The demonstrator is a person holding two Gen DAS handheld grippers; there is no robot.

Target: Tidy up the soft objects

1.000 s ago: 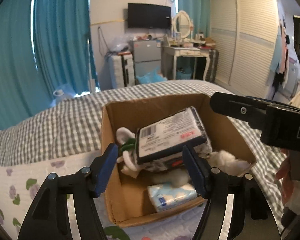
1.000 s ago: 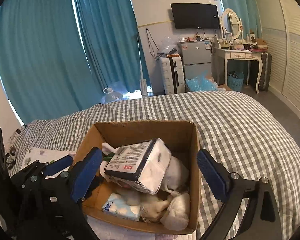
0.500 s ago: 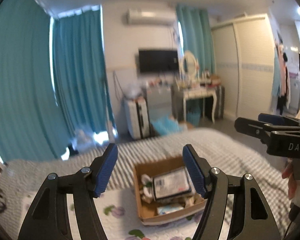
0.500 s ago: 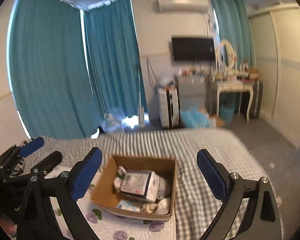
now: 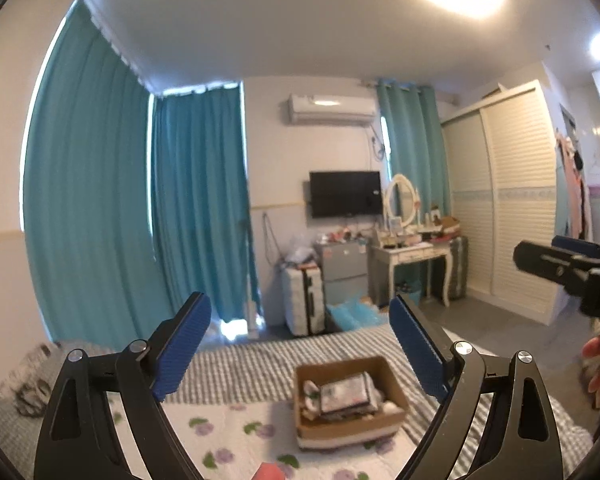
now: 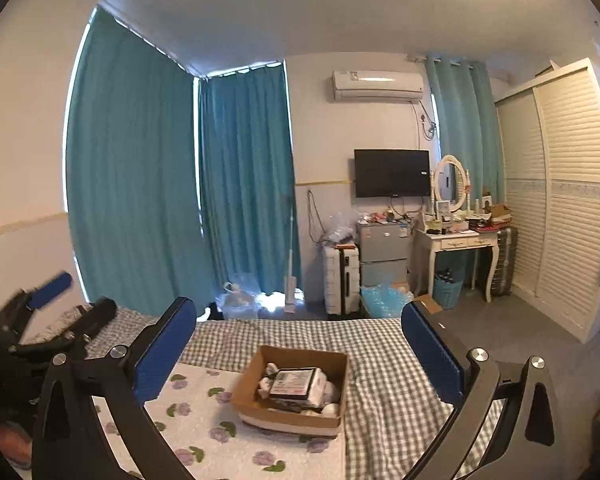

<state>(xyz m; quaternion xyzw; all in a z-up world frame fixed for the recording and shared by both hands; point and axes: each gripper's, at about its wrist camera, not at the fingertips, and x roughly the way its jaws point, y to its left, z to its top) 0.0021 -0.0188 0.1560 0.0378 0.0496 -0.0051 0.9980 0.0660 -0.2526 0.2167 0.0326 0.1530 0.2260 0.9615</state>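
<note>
A brown cardboard box (image 5: pixel 396 390) (image 6: pixel 252 376) stands on the bed, filled with soft white items and a dark-labelled tissue pack (image 5: pixel 346 396) (image 6: pixel 294 382) on top. My left gripper (image 5: pixel 300 344) is open and empty, held high and well back from the box. My right gripper (image 6: pixel 300 350) is open and empty too, also far above the box. The right gripper shows at the right edge of the left wrist view (image 5: pixel 572 268). The left gripper shows at the left edge of the right wrist view (image 6: pixel 52 320).
The box sits where a white floral mat (image 6: pixel 204 420) meets the grey checked bedspread (image 6: pixel 384 396). Beyond the bed are teal curtains (image 6: pixel 140 200), a white suitcase (image 6: pixel 342 278), a small fridge (image 6: pixel 382 252), a dressing table (image 6: pixel 456 240) and a louvred wardrobe (image 6: pixel 560 208).
Both grippers have pulled up and far back from the box, which now looks small and distant. Both stay open and empty. The box and its contents have not moved.
</note>
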